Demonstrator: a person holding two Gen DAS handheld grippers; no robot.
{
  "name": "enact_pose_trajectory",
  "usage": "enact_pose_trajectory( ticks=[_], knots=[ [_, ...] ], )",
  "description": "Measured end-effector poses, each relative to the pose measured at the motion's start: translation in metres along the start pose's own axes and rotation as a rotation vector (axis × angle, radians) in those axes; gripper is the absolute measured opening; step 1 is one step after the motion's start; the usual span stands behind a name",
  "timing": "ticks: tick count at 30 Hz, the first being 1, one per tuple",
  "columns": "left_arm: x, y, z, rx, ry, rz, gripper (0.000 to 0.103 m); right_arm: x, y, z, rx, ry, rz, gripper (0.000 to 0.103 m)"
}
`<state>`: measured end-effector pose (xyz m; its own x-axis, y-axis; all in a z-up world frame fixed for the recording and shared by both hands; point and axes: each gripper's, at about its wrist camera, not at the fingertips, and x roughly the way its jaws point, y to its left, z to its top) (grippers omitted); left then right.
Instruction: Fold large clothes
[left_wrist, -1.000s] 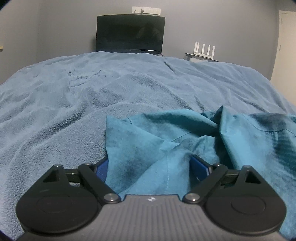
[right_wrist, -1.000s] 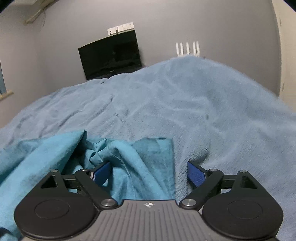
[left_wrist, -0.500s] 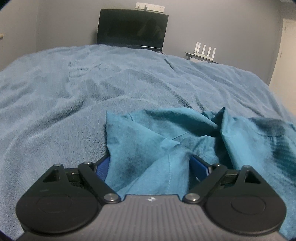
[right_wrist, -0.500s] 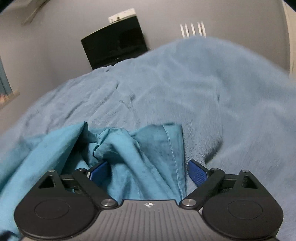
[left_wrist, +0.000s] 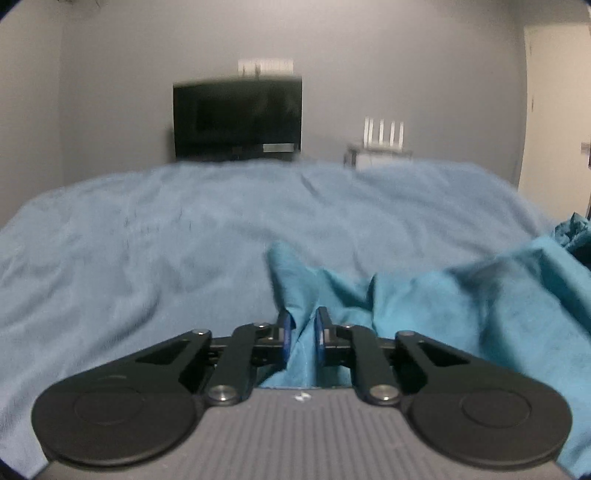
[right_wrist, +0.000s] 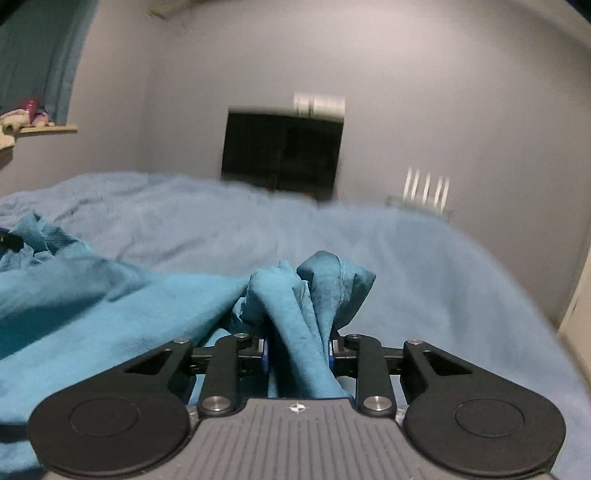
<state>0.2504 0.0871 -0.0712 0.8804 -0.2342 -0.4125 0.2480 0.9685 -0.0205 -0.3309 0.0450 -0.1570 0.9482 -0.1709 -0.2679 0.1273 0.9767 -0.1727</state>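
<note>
Both corners grabbed, folding not begun

The teal shirt (left_wrist: 461, 306) lies bunched on the blue blanket (left_wrist: 147, 240), no neat fold yet. The left gripper (left_wrist: 303, 326) and right gripper (right_wrist: 297, 345) have just been closing and each pinches a bunch of the shirt. All the folding is left.

Right hand-held gripper (right_wrist: 297, 352) clamped on a bunched fold of teal garment (right_wrist: 92, 306), jaws just closed in on it; cloth puffs up past the blue pads (right_wrist: 264, 353). Rest of garment trails off left over light blue blanket (right_wrist: 424, 280) on the bed. Black monitor (right_wrist: 282, 153) against grey wall, white router (right_wrist: 424, 195) to its right, both blurred. Shelf (right_wrist: 44, 128) upper left.
</note>
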Motion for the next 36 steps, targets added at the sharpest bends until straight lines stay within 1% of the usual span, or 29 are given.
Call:
enact_pose_trajectory(
  ticks=[1,2,3,4,5,6,7,8,9,11,12,13,14,15,16,17,18,19,21,23,26,28,29,30,31,32,33,34,36],
  knots=[
    [-0.004,-0.001,0.004,0.002,-0.035,0.009,0.002,-0.003,0.002,0.004,-0.015,-0.036,-0.013,0.027],
    [-0.008,-0.003,0.007,0.008,-0.075,0.048,0.000,-0.007,0.004,0.009,-0.025,-0.075,-0.027,0.027],
    [-0.010,-0.003,0.010,0.006,-0.108,0.086,0.000,-0.013,0.005,0.011,-0.034,-0.118,-0.047,0.027],
    [-0.008,0.002,0.012,-0.025,-0.117,0.080,0.000,-0.016,0.005,0.012,-0.040,-0.161,-0.065,0.027],
    [-0.004,0.006,0.012,-0.055,-0.096,0.069,0.000,-0.017,0.006,0.012,-0.047,-0.187,-0.077,0.030],
    [0.002,0.010,0.011,-0.076,-0.059,0.069,0.000,-0.011,0.008,0.012,-0.061,-0.186,-0.103,0.034],
    [0.008,0.011,0.007,-0.085,-0.024,0.063,0.000,-0.003,0.008,0.009,-0.067,-0.152,-0.129,0.040],
    [0.013,0.012,0.002,-0.085,0.005,0.062,0.000,0.008,0.005,0.005,-0.058,-0.093,-0.142,0.046],
    [0.016,0.012,-0.002,-0.077,0.023,0.075,0.000,0.019,0.002,0.002,-0.040,-0.025,-0.161,0.051],
    [0.021,0.010,-0.010,-0.060,0.045,0.105,0.001,0.031,-0.007,-0.008,0.001,0.055,-0.197,0.059],
    [0.023,0.009,-0.012,-0.055,0.055,0.121,0.008,0.031,-0.012,-0.010,0.024,0.061,-0.198,0.065],
    [0.024,0.009,-0.013,-0.051,0.063,0.139,0.014,0.030,-0.015,-0.010,0.046,0.056,-0.202,0.076],
    [0.025,0.008,-0.014,-0.048,0.065,0.160,0.034,0.026,-0.017,-0.009,0.067,0.031,-0.200,0.078],
    [0.025,0.008,-0.013,-0.045,0.065,0.179,0.057,0.023,-0.020,-0.008,0.082,0.008,-0.191,0.078],
    [0.023,0.006,-0.013,-0.046,0.055,0.193,0.064,0.018,-0.020,-0.007,0.094,-0.011,-0.184,0.078],
    [0.024,0.008,-0.013,-0.050,0.040,0.189,0.066,0.012,-0.018,-0.006,0.112,-0.029,-0.169,0.078],
    [0.021,0.007,-0.014,-0.057,0.030,0.173,0.066,0.004,-0.019,-0.006,0.129,-0.037,-0.151,0.078],
    [0.021,0.008,-0.014,-0.064,0.036,0.159,0.066,0.001,-0.016,-0.004,0.150,-0.044,-0.125,0.077],
    [0.022,0.007,-0.015,-0.067,0.052,0.158,0.066,-0.004,-0.018,0.000,0.188,-0.047,-0.061,0.077],
    [0.021,0.006,-0.015,-0.069,0.048,0.153,0.066,-0.004,-0.005,0.007,0.206,-0.048,0.011,0.076],
    [0.016,-0.001,-0.009,-0.083,0.030,0.127,0.066,-0.004,0.016,0.015,0.189,-0.051,0.121,0.076],
    [0.010,-0.012,0.000,-0.093,0.007,0.116,0.070,-0.010,0.031,0.021,0.153,-0.059,0.195,0.076],
    [0.005,-0.019,0.004,-0.106,-0.005,0.106,0.072,-0.016,0.038,0.023,0.132,-0.064,0.235,0.076],
    [0.001,-0.026,0.008,-0.126,-0.018,0.064,0.072,-0.022,0.046,0.026,0.107,-0.069,0.287,0.074],
    [-0.003,-0.035,0.012,-0.139,-0.029,-0.013,0.072,-0.023,0.053,0.027,0.084,-0.063,0.322,0.073],
    [-0.007,-0.045,0.014,-0.135,-0.033,-0.084,0.072,-0.022,0.062,0.028,0.050,-0.038,0.344,0.071],
    [-0.010,-0.056,0.015,-0.113,-0.031,-0.150,0.072,-0.021,0.071,0.031,0.015,-0.012,0.352,0.069],
    [-0.011,-0.070,0.013,-0.080,-0.016,-0.200,0.072,-0.017,0.076,0.029,-0.018,0.010,0.357,0.066],
    [-0.008,-0.092,0.006,-0.014,0.022,-0.275,0.072,-0.015,0.085,0.020,-0.077,0.054,0.344,0.065]
  ],
)
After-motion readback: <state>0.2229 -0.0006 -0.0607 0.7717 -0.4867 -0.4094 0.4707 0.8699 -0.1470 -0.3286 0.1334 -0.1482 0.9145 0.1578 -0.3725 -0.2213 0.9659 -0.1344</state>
